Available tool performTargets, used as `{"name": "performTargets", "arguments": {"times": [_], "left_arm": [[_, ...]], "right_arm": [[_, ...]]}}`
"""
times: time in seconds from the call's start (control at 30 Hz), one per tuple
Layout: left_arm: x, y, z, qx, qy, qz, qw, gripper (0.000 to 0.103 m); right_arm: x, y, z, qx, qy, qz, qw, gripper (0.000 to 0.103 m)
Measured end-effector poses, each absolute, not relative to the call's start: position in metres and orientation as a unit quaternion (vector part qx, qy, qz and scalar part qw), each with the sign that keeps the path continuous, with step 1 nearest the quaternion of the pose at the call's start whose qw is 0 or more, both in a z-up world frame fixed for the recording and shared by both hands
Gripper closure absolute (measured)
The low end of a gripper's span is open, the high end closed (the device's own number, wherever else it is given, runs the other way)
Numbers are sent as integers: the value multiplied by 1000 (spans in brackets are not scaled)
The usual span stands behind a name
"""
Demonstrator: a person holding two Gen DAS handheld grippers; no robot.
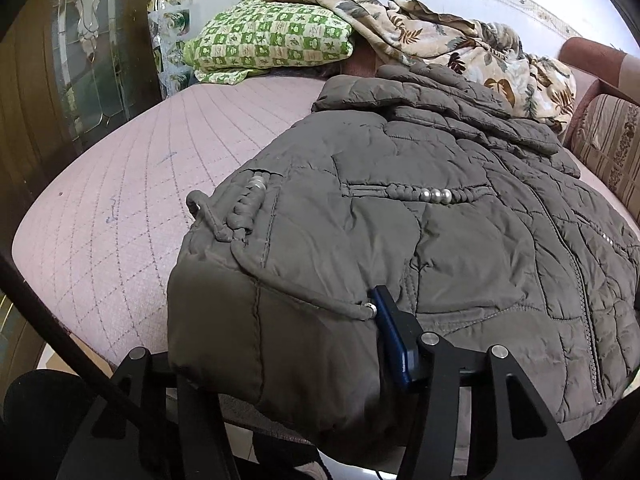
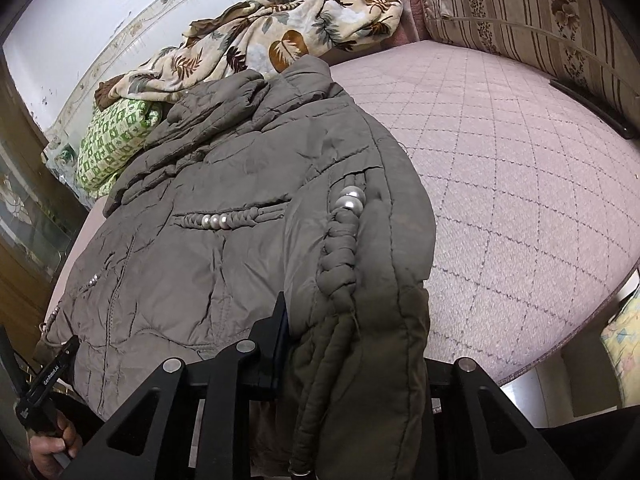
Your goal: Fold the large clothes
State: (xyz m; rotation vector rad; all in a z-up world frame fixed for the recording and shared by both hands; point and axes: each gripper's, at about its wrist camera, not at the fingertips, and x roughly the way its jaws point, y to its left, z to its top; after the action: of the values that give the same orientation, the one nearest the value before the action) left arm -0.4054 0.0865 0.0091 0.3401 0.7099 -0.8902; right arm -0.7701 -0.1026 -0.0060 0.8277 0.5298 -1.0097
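Note:
A large grey-brown quilted jacket (image 1: pixel 440 208) with braided trim and pearl beads lies spread on a pink quilted bed (image 1: pixel 132 184). My left gripper (image 1: pixel 320 344) is at the jacket's near hem corner, with a thick fold of the fabric filling the space between its fingers; only the right blue-padded finger (image 1: pixel 394 340) shows. My right gripper (image 2: pixel 352 344) holds the other hem corner of the jacket (image 2: pixel 224 184) the same way, with the braided trim (image 2: pixel 340 256) between its fingers. The left gripper also shows at the lower left of the right wrist view (image 2: pixel 48 380).
A green checked pillow (image 1: pixel 272 36) and a leaf-print blanket (image 1: pixel 452 36) lie at the bed's far end. A striped cushioned side (image 2: pixel 532 12) runs along the bed's far right edge. A dark wooden cabinet with glass (image 1: pixel 80 60) stands on the left. Bare pink mattress (image 2: pixel 520 184) lies right of the jacket.

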Motion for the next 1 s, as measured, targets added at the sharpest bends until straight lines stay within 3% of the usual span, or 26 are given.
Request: {"name": "performTargets", "arguments": {"times": [0.4, 1.0], "left_arm": [[-411, 88, 15, 166, 318, -436, 826, 74], [-418, 89, 32, 179, 293, -443, 828, 82]], "right_arm": [[-768, -98, -4, 369, 240, -466, 768, 78], [-769, -87, 16, 342, 223, -472, 781, 81]]}}
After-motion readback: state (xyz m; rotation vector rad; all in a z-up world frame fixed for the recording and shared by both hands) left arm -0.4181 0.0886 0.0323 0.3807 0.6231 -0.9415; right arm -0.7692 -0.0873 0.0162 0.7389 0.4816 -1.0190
